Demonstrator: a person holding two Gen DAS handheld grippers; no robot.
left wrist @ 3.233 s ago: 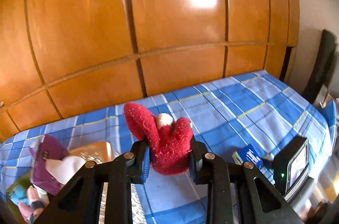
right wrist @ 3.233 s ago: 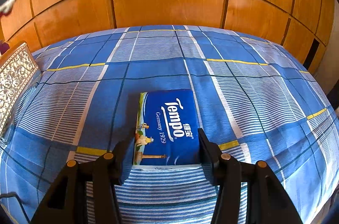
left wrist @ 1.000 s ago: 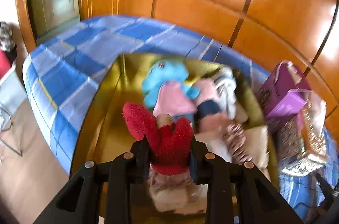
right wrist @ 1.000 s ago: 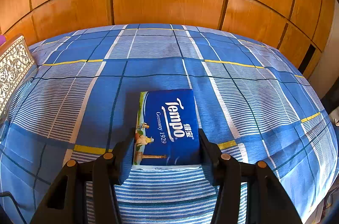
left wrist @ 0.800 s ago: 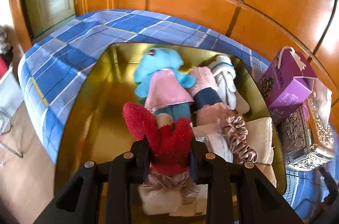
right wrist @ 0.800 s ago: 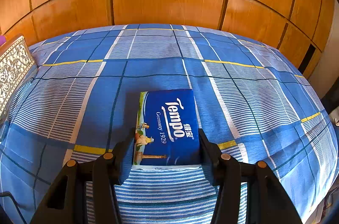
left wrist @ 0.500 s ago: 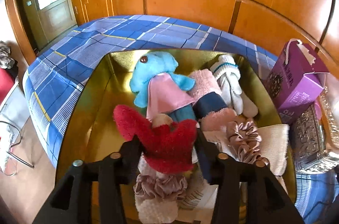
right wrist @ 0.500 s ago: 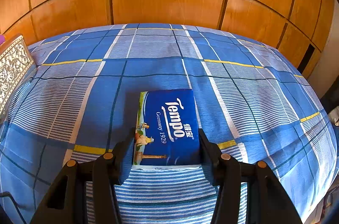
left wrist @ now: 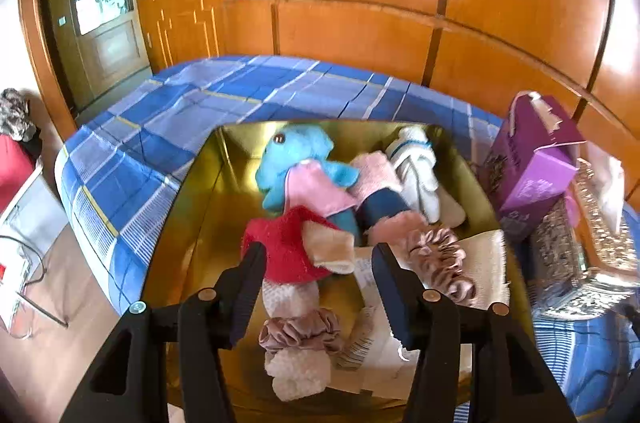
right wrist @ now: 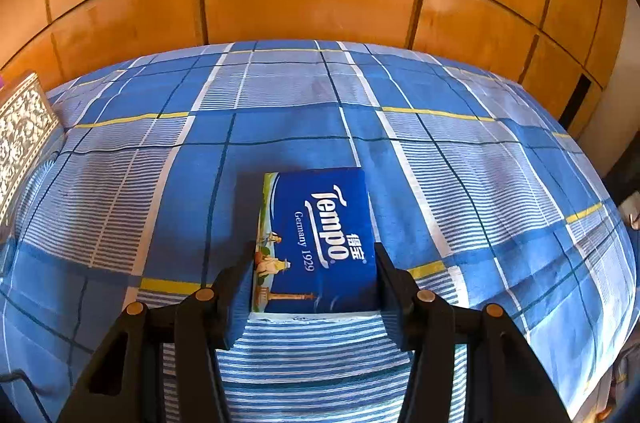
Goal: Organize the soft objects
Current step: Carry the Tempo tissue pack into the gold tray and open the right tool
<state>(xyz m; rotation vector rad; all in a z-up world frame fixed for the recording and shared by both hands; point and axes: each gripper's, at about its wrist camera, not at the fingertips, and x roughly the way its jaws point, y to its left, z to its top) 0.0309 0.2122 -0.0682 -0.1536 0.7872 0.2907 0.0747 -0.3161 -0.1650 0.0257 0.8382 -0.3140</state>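
Red toy (left wrist: 286, 249) lay in the gold box (left wrist: 188, 207), between the parted jaws of the left gripper (left wrist: 318, 265), which had clamped it 0.5 s earlier; placement judged complete; right gripper (right wrist: 314, 277) stayed clamped on the tissue pack (right wrist: 316, 239), next in line.

Left gripper (left wrist: 318, 277) and right gripper (right wrist: 315, 277): black plastic frames, dark-blue ribbed pads, brass-coloured screws at pivots.

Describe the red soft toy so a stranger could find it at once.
Look into the gold box on the blue checked bed. Just ahead of the open left gripper lies the red soft toy, below the blue plush. It is the only bright red, fuzzy item there.
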